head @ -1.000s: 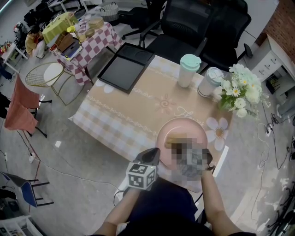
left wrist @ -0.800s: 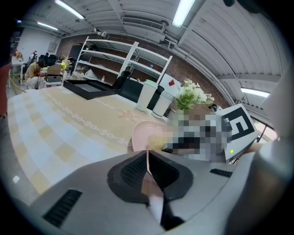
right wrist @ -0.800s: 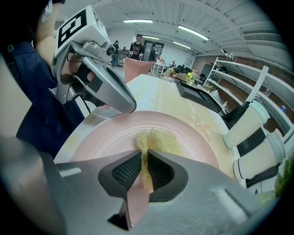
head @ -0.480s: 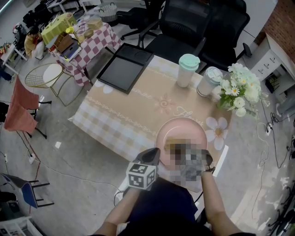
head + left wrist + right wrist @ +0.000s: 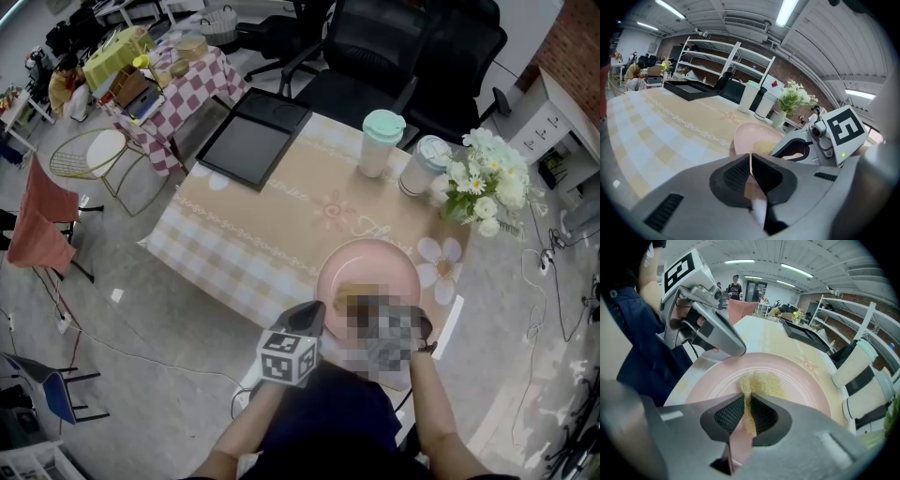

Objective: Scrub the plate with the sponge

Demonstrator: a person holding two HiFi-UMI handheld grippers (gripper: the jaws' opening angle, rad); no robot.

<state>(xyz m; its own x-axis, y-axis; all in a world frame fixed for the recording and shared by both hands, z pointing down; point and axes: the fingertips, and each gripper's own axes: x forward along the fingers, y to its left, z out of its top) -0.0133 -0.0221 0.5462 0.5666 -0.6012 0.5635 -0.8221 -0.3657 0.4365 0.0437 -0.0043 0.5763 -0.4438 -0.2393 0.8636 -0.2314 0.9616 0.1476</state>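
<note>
Head view: pink round plate sits on the near edge of the table, which is covered by a beige cloth with a checked border. Yellow sponge lies on the plate's near half. My left gripper meets the plate's near-left rim, its marker cube toward me. Farther back on the table: 1 black rectangular tray, 1 white cup with mint lid, 1 grey-white cup, and white flowers just beside it.

Left gripper view: my 2 jaws are closed tight on the plate's thin pink rim, which shows as a narrow pink strip pinched between the black ribbed pads. The plate is smooth and glossy with a shallow raised edge. The sponge lies on the plate beyond my jaws, apart from them, coarse and fibrous. Cloth pattern runs away to the left, tray and both cups at the far end.

Right gripper view: my right gripper has its 2 jaws clamped on the sponge, a thin squeezed yellow edge between the ribbed black pads. The rest of the sponge spreads forward from the jaw tips and lies flat on the plate's centre, touching it. Its texture is rough, scratchy, loose-fibred. The plate has faint concentric rings. The grey tip of the left gripper is on the plate's rim at upper left. Both cups stand at the right, off the plate.
</note>
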